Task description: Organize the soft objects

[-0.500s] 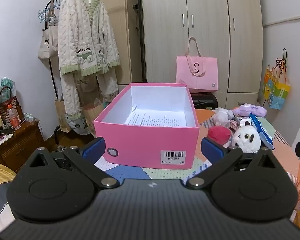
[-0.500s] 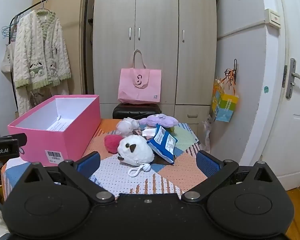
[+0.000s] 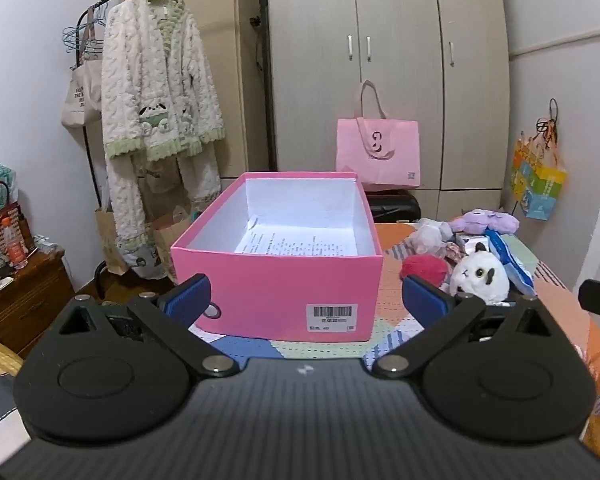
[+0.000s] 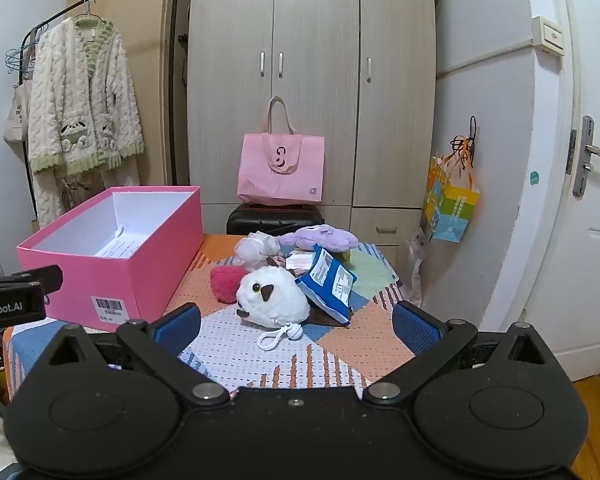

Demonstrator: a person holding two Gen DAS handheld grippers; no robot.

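An open pink box (image 3: 276,296) (image 4: 112,272) with a printed paper inside stands on the patchwork table. To its right lies a pile of soft things: a white plush owl (image 4: 274,298) (image 3: 480,278), a red fuzzy ball (image 4: 226,282) (image 3: 424,270), a purple plush (image 4: 320,239) (image 3: 484,222), a white fluffy item (image 4: 256,248) and a blue packet (image 4: 328,282). My left gripper (image 3: 306,300) is open and empty in front of the box. My right gripper (image 4: 296,326) is open and empty, just short of the owl.
The table (image 4: 236,352) has a patchwork cover. A pink tote bag (image 4: 280,168) sits on a black case (image 4: 274,218) before the wardrobe. A clothes rack with a fluffy robe (image 3: 156,92) stands left. A door (image 4: 580,200) is at right.
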